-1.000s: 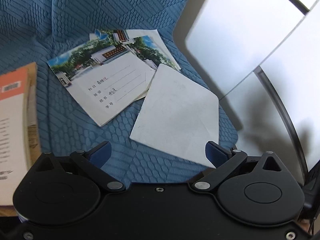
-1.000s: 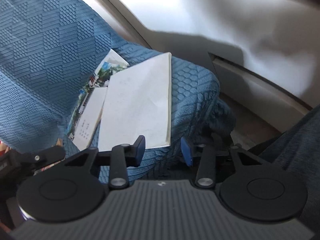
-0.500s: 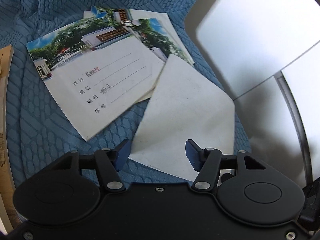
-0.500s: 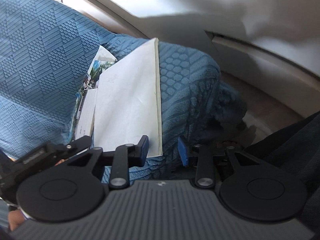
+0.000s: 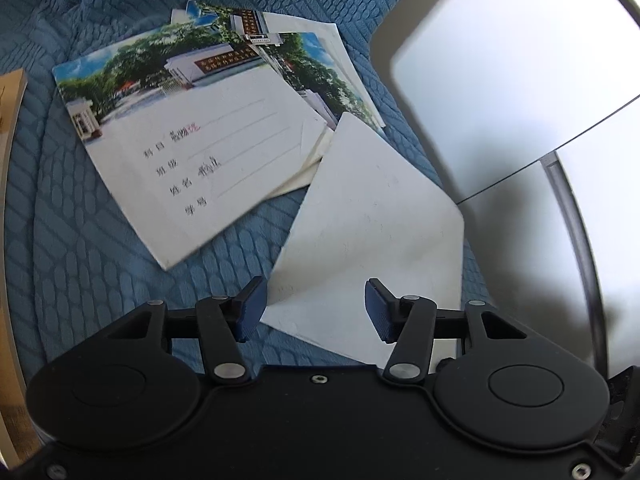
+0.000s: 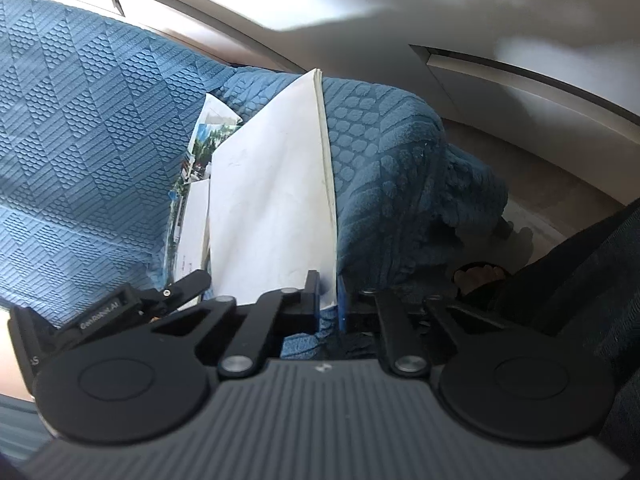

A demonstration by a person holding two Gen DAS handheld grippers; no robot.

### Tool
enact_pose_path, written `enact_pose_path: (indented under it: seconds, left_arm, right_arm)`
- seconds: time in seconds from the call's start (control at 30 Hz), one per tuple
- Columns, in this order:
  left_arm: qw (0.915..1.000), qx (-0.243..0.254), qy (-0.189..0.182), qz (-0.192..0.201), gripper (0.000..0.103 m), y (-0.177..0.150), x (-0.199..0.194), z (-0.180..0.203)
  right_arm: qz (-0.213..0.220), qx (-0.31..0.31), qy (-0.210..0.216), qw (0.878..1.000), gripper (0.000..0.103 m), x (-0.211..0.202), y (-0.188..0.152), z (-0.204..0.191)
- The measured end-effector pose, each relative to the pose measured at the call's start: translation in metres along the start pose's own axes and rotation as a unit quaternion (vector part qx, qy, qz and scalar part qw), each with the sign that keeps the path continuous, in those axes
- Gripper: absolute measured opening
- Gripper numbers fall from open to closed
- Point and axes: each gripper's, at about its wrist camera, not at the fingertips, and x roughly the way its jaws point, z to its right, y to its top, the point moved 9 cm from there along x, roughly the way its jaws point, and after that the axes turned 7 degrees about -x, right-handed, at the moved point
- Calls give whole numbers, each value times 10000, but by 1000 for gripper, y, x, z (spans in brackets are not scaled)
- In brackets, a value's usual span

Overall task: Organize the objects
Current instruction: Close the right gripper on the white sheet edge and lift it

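Right gripper (image 6: 328,294) closing on white booklet (image 6: 272,208); blue textured cover (image 6: 92,128) beneath.

Home living space, blue textured sofa cover (image 5: 120,280), school notebooks (image 5: 200,152), pale floor (image 6: 540,200)

Both wrist cams close, angled down; shared: white booklet (image 5: 372,216) (image 6: 272,208), blue cover (image 5: 80,264) (image 6: 88,128).

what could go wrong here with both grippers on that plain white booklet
The right gripper pinches only the corner of the plain white booklet, so it may tear or slip. The left gripper is closing across its flat edge and could buckle it. Lifting may drag the photo-cover booklet beneath.
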Motion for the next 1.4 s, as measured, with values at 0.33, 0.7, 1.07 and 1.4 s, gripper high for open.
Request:
enact_pose_path:
  seconds: [0.33, 0.7, 1.07, 1.4]
  left_arm:
    - [9941, -518, -747, -595, 45, -43, -12, 4]
    - [9443, -2170, -2158, -1209, 65, -77, -22, 5]
    - [8919, -3463, -2582, -1339, 66, -86, -2, -6]
    - [8873, -3713, -2528, -1049, 62, -73, 1, -22]
  right_arm:
    - [243, 14, 327, 9992, 5, -27, -8, -14]
    - [372, -67, 497, 9980, 4, -52, -11, -46]
    - [344, 266, 633, 9970, 4, -66, -11, -57]
    - [289, 100, 708, 9970, 4, -79, -11, -66]
